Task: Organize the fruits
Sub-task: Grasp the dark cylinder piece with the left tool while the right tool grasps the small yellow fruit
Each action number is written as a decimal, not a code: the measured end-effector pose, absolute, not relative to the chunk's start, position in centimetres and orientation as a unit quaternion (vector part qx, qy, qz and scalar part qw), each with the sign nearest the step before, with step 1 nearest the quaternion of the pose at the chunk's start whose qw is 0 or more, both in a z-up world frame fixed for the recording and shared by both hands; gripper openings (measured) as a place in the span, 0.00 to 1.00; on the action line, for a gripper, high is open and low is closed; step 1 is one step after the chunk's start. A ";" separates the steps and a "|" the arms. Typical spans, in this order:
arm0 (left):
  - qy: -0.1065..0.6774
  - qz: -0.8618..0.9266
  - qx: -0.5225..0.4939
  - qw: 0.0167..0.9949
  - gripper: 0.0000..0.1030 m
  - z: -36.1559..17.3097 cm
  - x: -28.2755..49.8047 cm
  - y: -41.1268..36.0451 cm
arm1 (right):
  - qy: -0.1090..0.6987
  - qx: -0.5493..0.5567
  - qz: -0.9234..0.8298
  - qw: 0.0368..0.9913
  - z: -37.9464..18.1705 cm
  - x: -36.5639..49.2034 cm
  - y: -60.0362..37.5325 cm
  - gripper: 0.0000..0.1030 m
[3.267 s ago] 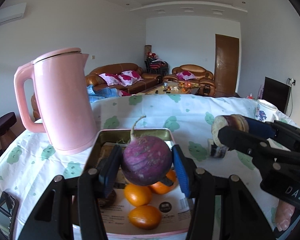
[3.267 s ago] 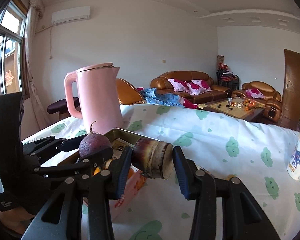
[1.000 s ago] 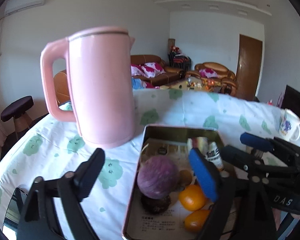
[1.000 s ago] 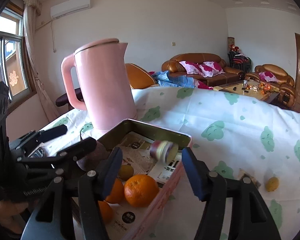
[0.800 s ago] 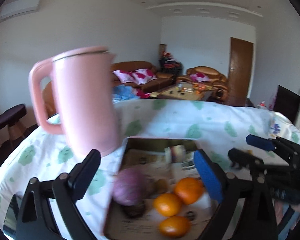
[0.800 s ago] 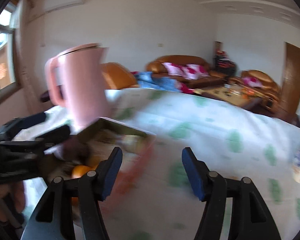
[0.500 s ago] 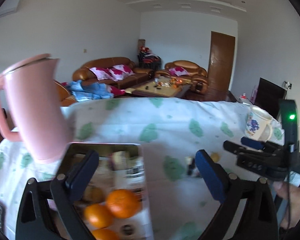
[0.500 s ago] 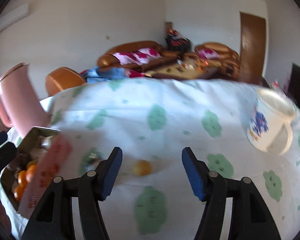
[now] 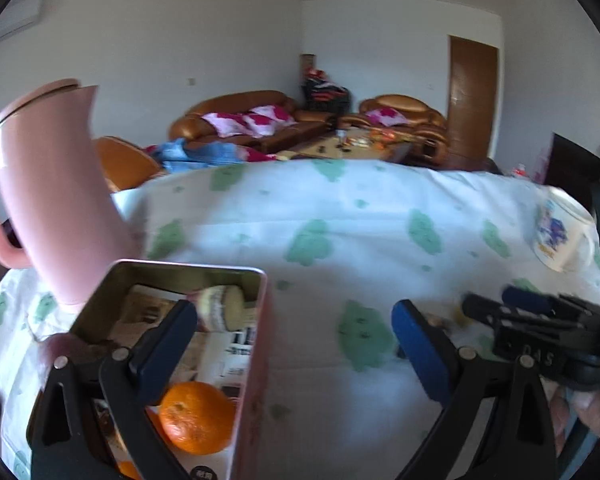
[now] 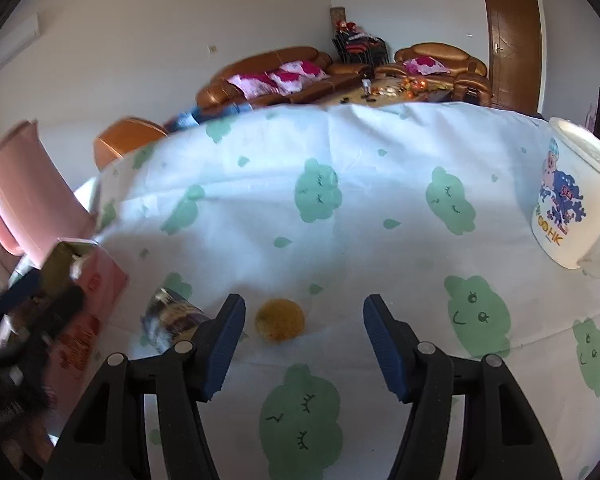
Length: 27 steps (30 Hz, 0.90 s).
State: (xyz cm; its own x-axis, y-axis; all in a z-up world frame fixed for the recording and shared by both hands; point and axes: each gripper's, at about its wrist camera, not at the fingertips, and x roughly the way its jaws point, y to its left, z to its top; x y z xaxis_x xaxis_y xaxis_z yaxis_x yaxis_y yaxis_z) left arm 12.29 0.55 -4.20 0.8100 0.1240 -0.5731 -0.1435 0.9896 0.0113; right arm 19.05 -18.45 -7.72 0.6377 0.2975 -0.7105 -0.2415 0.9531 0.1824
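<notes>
A pink metal tin (image 9: pixel 256 344) holds an orange (image 9: pixel 196 416), a cut cane piece (image 9: pixel 220 308) and other fruit. My left gripper (image 9: pixel 296 328) is open and empty, over the tin's right wall. My right gripper (image 10: pixel 304 324) is open and empty; a small yellow fruit (image 10: pixel 279 319) lies on the tablecloth just beyond its fingertips, left of centre. A dark cut piece (image 10: pixel 172 314) lies left of that fruit. The tin (image 10: pixel 96 280) shows at the left of the right wrist view. The right gripper (image 9: pixel 512 308) shows at the right of the left wrist view.
A pink kettle (image 9: pixel 48 188) stands behind the tin at left. A white printed mug (image 10: pixel 572 200) stands at the right. The table wears a white cloth with green clouds (image 10: pixel 340 200). Sofas and a door lie beyond.
Both grippers opened and left the purple radish and the cane piece in the tin. Both then swung right; the right gripper now faces the small yellow fruit on the cloth.
</notes>
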 end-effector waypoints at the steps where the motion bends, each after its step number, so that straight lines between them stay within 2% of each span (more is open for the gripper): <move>1: 0.303 0.059 -0.026 0.951 0.98 -4.2 12.3 0.7 | 0.403 0.034 0.151 0.902 -7.9 19.3 -18.3 0.56; 3: 0.306 0.043 -0.030 0.951 0.98 -4.2 12.4 0.5 | 0.417 0.035 0.153 0.895 -8.3 19.7 -18.2 0.51; 4: 0.306 0.034 -0.024 0.951 0.99 -4.1 12.4 -0.1 | 0.423 0.037 0.157 0.892 -8.5 19.8 -18.2 0.41; 8: 0.319 -0.003 -0.004 0.948 0.99 -4.7 12.8 -1.9 | 0.429 0.038 0.166 0.887 -8.7 20.0 -18.3 0.28; 18: 0.376 -0.073 -0.010 0.924 0.96 -6.7 15.3 -3.7 | 0.410 0.043 0.138 0.900 -8.1 18.0 -21.2 0.28; 20: 0.382 -0.076 0.000 0.921 0.91 -7.1 15.7 -4.2 | 0.408 0.049 0.139 0.901 -8.0 17.7 -21.6 0.28; 26: 0.410 -0.103 0.013 0.906 0.65 -8.0 16.6 -5.1 | 0.401 0.057 0.138 0.904 -7.8 17.4 -22.2 0.28; 27: 0.414 -0.108 0.015 0.904 0.52 -8.1 16.8 -5.2 | 0.399 0.056 0.138 0.905 -7.7 17.3 -22.2 0.28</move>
